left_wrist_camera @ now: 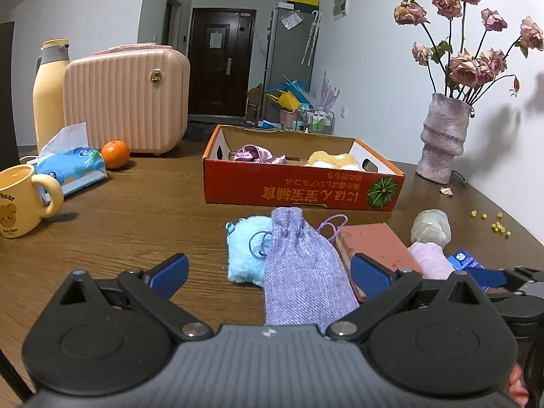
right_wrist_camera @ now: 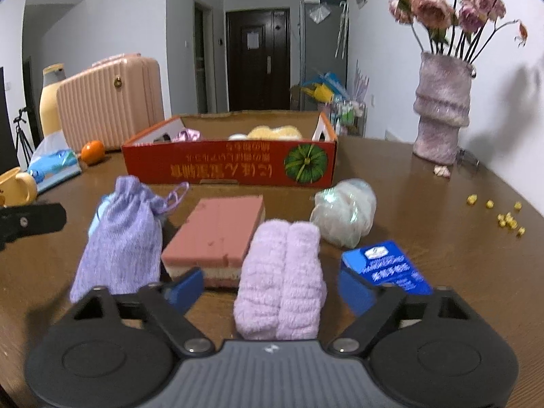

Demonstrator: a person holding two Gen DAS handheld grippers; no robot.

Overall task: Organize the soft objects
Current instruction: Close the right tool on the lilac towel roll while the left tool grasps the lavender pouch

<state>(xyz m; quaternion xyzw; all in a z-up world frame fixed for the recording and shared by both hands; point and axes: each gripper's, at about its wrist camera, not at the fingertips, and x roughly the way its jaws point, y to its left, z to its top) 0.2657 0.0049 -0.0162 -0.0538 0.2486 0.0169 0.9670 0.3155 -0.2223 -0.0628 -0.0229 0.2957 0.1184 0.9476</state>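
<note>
A red cardboard box (left_wrist_camera: 299,187) (right_wrist_camera: 231,166) stands on the brown table and holds a purple satin item (left_wrist_camera: 253,154) and a yellow plush (left_wrist_camera: 335,160). My left gripper (left_wrist_camera: 272,273) is open, its jaws on either side of a lilac drawstring pouch (left_wrist_camera: 299,272) (right_wrist_camera: 119,234), beside a light blue plush (left_wrist_camera: 244,248). My right gripper (right_wrist_camera: 272,289) is open around a folded pink towel (right_wrist_camera: 282,272) (left_wrist_camera: 430,258). A pink sponge block (right_wrist_camera: 217,234) (left_wrist_camera: 377,244) and a white mesh puff (right_wrist_camera: 343,210) (left_wrist_camera: 430,226) lie nearby.
A blue packet (right_wrist_camera: 387,267), a vase of dried roses (left_wrist_camera: 442,139) (right_wrist_camera: 442,108) and yellow crumbs (right_wrist_camera: 506,219) are on the right. A yellow mug (left_wrist_camera: 20,200), tissue pack (left_wrist_camera: 69,166), orange (left_wrist_camera: 115,154), pink case (left_wrist_camera: 125,102) and thermos (left_wrist_camera: 49,88) stand left.
</note>
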